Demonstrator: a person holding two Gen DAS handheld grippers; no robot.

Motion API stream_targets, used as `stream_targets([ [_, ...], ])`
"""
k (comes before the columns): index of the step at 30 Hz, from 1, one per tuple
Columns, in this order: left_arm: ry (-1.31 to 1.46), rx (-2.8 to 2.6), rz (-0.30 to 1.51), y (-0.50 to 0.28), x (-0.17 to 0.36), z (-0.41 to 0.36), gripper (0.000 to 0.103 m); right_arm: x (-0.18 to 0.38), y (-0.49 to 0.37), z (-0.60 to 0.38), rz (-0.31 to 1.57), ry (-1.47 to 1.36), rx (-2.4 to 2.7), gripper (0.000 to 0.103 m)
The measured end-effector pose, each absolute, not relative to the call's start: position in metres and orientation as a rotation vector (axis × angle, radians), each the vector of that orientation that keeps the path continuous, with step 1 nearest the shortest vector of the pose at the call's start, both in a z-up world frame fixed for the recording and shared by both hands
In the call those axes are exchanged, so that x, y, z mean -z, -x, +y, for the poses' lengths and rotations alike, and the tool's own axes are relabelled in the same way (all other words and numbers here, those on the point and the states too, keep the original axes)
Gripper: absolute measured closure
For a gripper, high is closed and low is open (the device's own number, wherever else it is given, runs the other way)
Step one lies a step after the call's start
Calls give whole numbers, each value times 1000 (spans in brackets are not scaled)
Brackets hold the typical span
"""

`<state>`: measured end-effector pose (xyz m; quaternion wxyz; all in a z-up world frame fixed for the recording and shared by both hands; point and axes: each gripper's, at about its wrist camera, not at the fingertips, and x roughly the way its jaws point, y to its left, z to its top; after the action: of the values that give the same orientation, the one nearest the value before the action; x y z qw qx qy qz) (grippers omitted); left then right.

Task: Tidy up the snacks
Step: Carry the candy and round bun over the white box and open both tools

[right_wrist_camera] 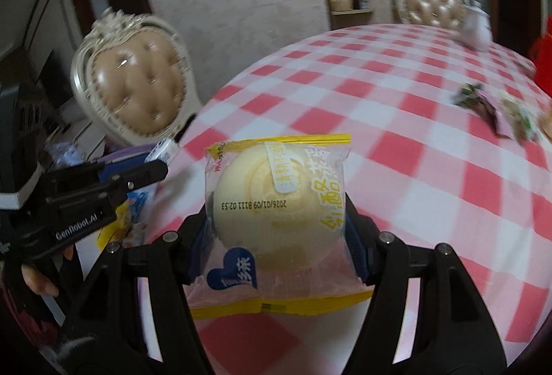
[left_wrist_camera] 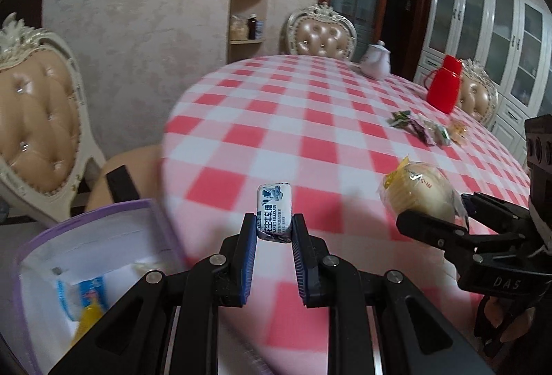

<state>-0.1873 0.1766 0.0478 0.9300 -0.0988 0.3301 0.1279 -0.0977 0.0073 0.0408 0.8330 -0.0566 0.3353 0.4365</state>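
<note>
A small wrapped candy (left_wrist_camera: 274,212), light and stiff, is pinched upright at its lower half between the pads of the left claw (left_wrist_camera: 274,230). A round pastry in crinkly film (right_wrist_camera: 276,209), soft and easily crushed, is clamped across its middle by the half-spread right claw (right_wrist_camera: 279,237), above the checked table (right_wrist_camera: 431,167). A lilac-rimmed bag (left_wrist_camera: 86,237) is seen lower left of the left claw

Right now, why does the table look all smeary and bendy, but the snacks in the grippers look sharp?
Left wrist view: the checked tablecloth and purple box are motion-blurred, while the wrapped candy in the left gripper stays crisp. Right wrist view: the bagged bun in the right gripper is sharp, the cloth smeared. Both fisheye lenses curve the table and darken the corners.
</note>
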Motion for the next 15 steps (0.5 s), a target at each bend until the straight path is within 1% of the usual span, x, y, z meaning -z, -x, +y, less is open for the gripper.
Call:
stream_targets([
  [7,199,-362,699,220,-46,217,82,-37,123,44,706,194,-1052,35],
  [15,201,-464,731,238,-43,254,82,-31,164,79,701,318,-1229,35],
])
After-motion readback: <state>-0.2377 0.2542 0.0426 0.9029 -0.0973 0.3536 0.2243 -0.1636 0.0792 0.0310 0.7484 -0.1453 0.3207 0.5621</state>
